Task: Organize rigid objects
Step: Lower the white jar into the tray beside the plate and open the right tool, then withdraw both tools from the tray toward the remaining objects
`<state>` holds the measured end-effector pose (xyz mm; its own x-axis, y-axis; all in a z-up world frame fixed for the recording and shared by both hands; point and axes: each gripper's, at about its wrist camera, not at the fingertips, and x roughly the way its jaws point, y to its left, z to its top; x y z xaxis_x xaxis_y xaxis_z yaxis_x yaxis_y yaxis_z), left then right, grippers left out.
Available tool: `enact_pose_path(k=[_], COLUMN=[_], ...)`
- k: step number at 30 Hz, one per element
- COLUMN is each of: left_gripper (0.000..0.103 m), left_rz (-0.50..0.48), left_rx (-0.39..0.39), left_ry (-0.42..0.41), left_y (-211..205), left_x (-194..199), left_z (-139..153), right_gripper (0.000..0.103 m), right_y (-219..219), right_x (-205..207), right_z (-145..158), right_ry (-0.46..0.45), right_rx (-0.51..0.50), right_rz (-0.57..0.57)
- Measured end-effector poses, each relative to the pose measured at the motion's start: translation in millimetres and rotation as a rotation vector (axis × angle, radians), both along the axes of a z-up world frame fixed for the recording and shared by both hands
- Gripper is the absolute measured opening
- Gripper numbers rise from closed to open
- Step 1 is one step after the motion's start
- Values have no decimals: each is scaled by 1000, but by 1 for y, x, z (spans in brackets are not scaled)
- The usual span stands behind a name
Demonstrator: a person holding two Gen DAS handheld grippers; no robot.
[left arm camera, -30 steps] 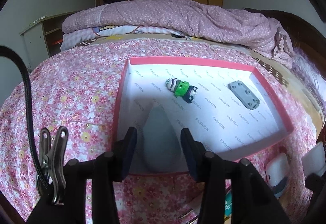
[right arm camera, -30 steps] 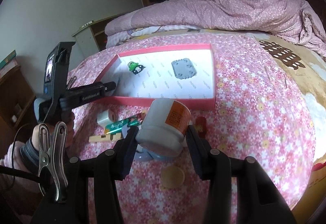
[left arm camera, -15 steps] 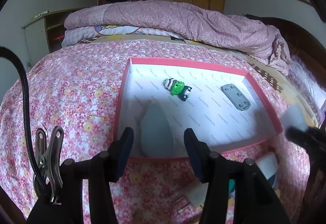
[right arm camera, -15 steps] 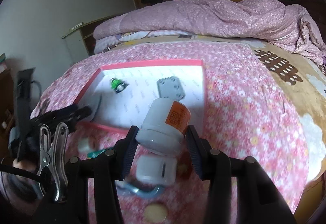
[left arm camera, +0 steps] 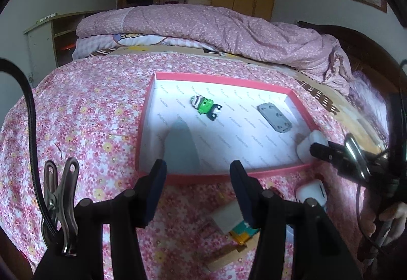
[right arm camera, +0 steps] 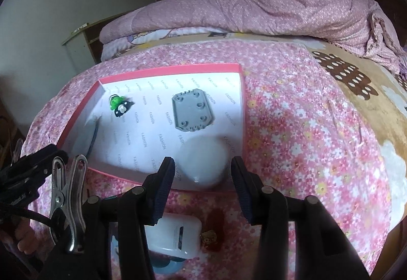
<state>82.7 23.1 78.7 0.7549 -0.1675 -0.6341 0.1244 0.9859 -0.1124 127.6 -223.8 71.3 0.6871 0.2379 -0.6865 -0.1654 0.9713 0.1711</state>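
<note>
Two toys lie in the pink-rimmed white cardboard tray (right arm camera: 169, 69): a green figurine (right arm camera: 119, 104) and a grey studded plate (right arm camera: 192, 111). The right gripper (right arm camera: 202, 186) grips a white plastic jar (right arm camera: 203, 161); the left gripper (left arm camera: 197, 193) gapes empty.

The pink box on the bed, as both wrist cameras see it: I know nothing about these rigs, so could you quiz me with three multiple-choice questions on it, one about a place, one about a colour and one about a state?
1. Where is the grey plate with holes?
A. inside the box
B. on the floor
C. on a chair

2. What colour is the box's rim?
A. blue
B. pink
C. green

3. How is the green toy figure resting?
A. standing upright
B. lying flat on the box's floor
C. hanging from a string

Answers:
1 A, as the plate lies on the white printed floor of the box, inside its walls.
2 B, as a pink edge runs round the white inside in both views.
3 B, as the figure lies lengthwise on the box's floor in both views.
</note>
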Motion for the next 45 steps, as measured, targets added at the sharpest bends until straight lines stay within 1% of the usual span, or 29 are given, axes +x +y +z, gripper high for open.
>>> enact_pose_path(k=[3,8,13,18,27,35,41,45], left_gripper=[55,55,55,55,55,55,55,55], left_rz=[-7,-18,-21,-20,-14,-15,-17,-29], left_rx=[9,15,15,12,0,-11,-21,-22], left_ry=[0,8,12,15,33,61,83,88], left_y=[-3,-7,-7,-6,1,4,1,-4], left_x=[-1,-5,-8,-11,-23,-33,-35,-35], left_z=[0,-2,-3,-3,-5,-14,-22,-25], right_gripper=[47,48,53,53,54,54,54,54], right_y=[-1,0,1,0,1,6,10,11], right_x=[-1,-5,-15,-25,-54,-88,-110,-122], right_z=[1,5,9,13,14,0,-13,-21], right_ry=[-1,-16,-36,-48,-44,-21,-19,-11], right_rx=[6,-14,-19,-4,30,25,-31,-39], right_rz=[-5,-5,-8,-9,6,44,64,82])
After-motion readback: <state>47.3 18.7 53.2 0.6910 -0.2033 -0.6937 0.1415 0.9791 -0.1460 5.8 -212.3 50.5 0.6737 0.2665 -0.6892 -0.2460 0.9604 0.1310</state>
